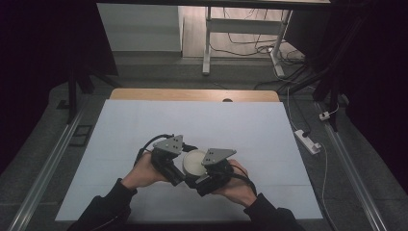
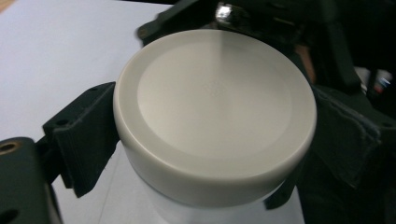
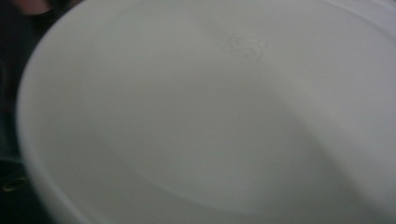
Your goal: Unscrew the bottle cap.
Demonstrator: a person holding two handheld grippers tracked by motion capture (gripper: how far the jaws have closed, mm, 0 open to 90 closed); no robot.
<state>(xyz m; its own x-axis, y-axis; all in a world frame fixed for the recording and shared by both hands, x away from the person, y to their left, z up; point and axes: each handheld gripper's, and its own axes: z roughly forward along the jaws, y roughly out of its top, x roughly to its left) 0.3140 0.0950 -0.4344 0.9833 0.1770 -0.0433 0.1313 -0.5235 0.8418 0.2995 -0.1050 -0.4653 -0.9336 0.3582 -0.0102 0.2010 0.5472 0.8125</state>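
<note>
Left gripper (image 1: 179,166): jaws closed on the cream lid (image 2: 215,112) of a white jar (image 1: 195,162), held above the white table mat (image 1: 144,125). Right gripper (image 1: 204,175): pressed against the jar's underside; jaw state could not be told.

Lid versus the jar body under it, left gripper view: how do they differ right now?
The lid is cream and matt, while the jar body beneath is a cooler, brighter white. The lid is wider and overhangs the jar body. The left gripper has its jaws against the lid's sides, not the jar body. Both are round and plain.
</note>
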